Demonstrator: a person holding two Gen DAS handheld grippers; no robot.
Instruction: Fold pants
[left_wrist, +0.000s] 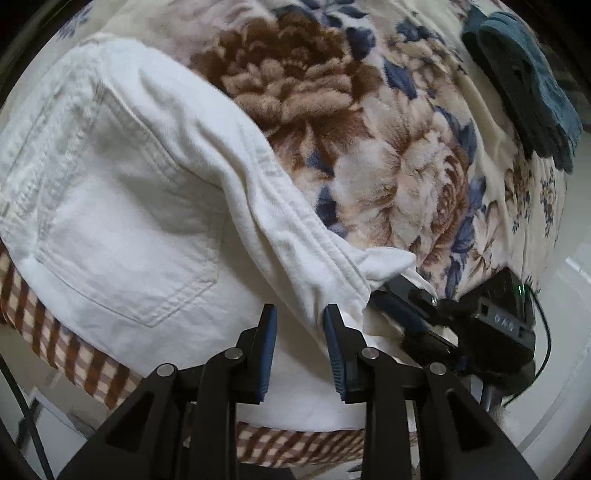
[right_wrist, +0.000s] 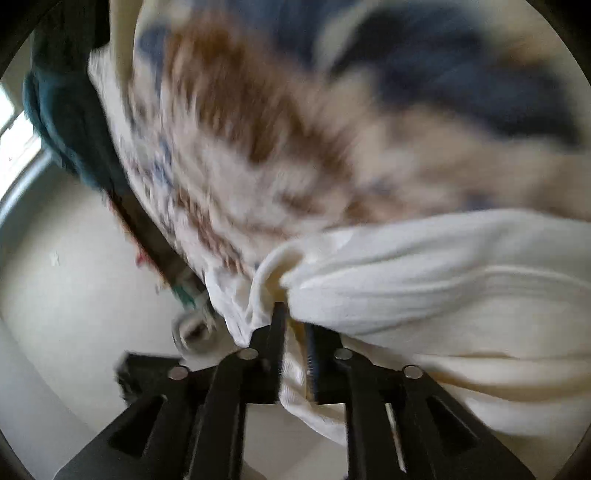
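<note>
White pants (left_wrist: 129, 192) lie on a floral blanket (left_wrist: 332, 110), back pocket up, close to the bed's edge. My left gripper (left_wrist: 301, 332) points down over the pants below the pocket. Its jaws stand apart, with flat white cloth showing in the gap and no fold pinched. A thick seam runs down to its right fingertip (left_wrist: 330, 314). My right gripper (left_wrist: 399, 295) comes in from the right and is shut on a corner of the pants. In the right wrist view that gripper (right_wrist: 295, 325) has bunched white cloth (right_wrist: 424, 288) clamped between its pads.
A dark teal cloth (left_wrist: 524, 92) lies at the blanket's far right edge, and shows as the teal cloth (right_wrist: 62, 110) in the right wrist view. A brown checked sheet (left_wrist: 74, 350) hangs over the bed's edge. Pale floor (right_wrist: 74, 277) lies below, and a black cable (left_wrist: 546, 332) trails behind the right gripper.
</note>
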